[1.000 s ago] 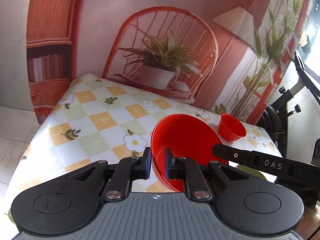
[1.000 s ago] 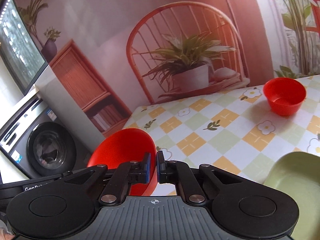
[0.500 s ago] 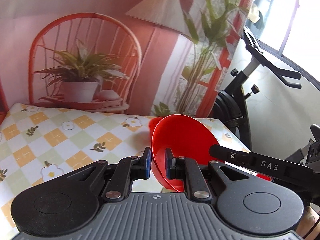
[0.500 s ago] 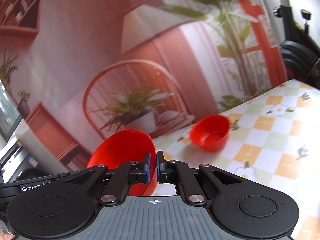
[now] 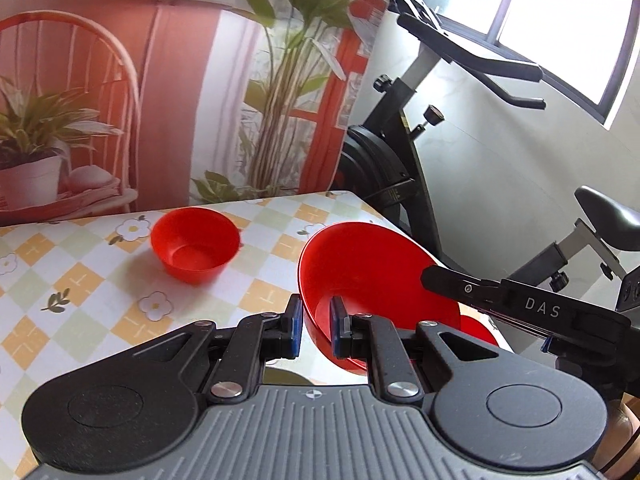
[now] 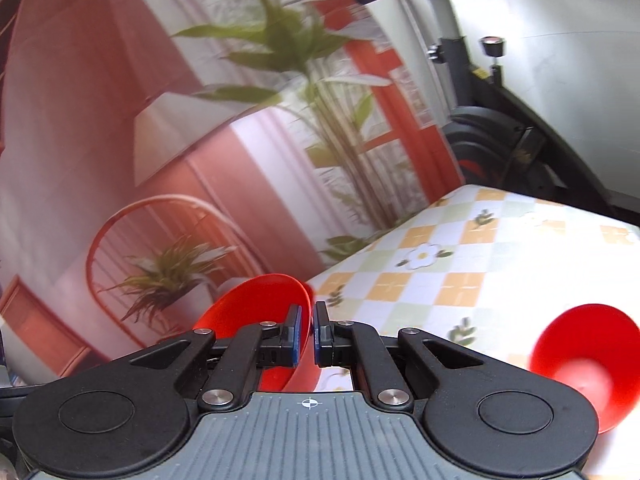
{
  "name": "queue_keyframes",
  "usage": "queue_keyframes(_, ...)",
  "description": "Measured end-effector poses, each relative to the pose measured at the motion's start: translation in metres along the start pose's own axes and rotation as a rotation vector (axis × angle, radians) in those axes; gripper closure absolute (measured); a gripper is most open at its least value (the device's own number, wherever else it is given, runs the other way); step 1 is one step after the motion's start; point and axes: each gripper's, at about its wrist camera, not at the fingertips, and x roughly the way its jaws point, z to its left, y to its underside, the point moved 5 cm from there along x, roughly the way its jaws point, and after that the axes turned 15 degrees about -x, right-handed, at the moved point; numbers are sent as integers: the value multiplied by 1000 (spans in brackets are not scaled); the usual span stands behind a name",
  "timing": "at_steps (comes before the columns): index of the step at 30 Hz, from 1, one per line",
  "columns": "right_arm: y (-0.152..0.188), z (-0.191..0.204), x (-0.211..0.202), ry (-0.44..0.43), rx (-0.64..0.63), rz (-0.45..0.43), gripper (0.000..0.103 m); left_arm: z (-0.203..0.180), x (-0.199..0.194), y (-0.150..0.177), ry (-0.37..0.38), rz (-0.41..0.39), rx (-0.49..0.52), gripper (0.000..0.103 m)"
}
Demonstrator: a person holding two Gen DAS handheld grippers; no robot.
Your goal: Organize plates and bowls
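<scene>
Views swung right, both tools, left (image 5: pixel 315 330), right (image 6: pixel 307 335), clamped on red bowl (image 5: pixel 372 276) rim, right view motion-blurred

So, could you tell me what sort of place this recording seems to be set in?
Probably a room at home, staged for recording: an exercise bike stands by a window, a printed backdrop of a chair and plants hangs behind the table, and each gripper holds a red bowl.

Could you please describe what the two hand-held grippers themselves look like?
Both match: the left hand-held gripper and right hand-held gripper have ribbed grey bodies, black linkage arms with silver pivot pins, round black discs at either side, and blue pads on the fingertips. No sleeves or cables show.
</scene>
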Motion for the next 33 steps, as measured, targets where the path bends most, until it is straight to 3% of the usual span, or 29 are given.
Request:
queue_keyframes(8, 5, -81, -35, 137, 76, -45, 97, -56, 65, 28, 85, 130, 80, 88)
queue_keyframes(17, 32, -150, -63, 275, 120, -36, 97, -105, 122, 63, 116, 227, 158, 88)
queue_keyframes(23, 48, -175, -70, 338, 131, -16, 97, -123, 142, 85, 109, 268, 201, 88)
queue_keyframes(33, 72, -188, -59, 343, 171, 32, 97, -122, 152, 96, 68, 297, 248, 88)
